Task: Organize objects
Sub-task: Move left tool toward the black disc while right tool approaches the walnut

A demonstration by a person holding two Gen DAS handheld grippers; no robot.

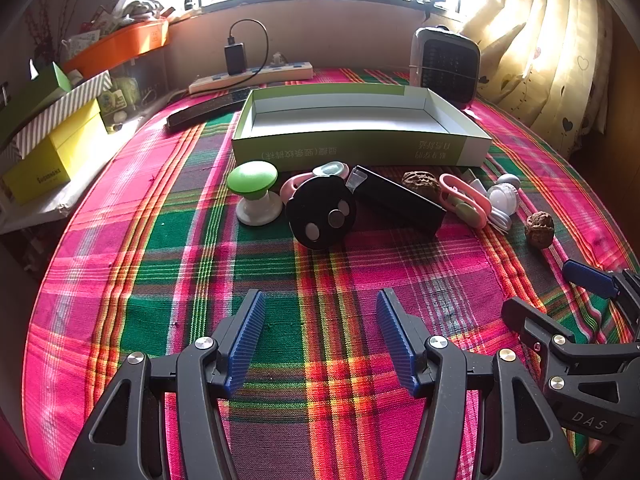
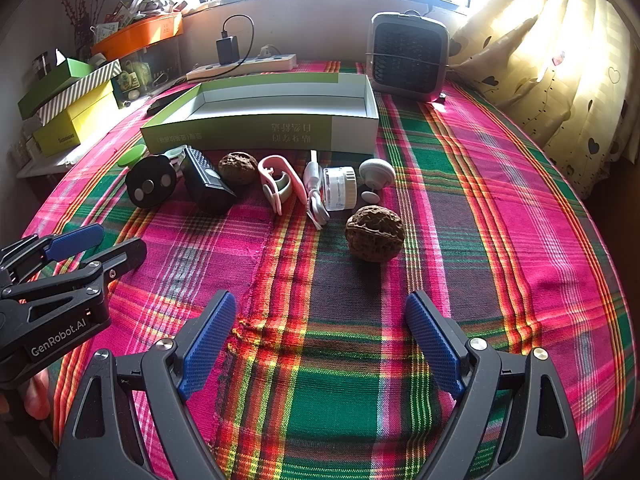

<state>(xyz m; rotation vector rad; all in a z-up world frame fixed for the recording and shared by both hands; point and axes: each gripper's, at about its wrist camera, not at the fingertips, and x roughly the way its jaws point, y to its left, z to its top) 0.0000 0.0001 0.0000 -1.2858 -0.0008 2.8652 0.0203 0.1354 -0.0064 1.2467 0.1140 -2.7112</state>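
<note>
A shallow green-and-white cardboard box sits open on the plaid tablecloth. Just in front of it lies a row of small things: a green-topped knob, a black disc, and two brown walnuts, one nearer the grippers. The left gripper and right gripper hover wide open, holding nothing.

Bare worktop lies open nearside of the green box, whose front edge small objects crowd.
</note>
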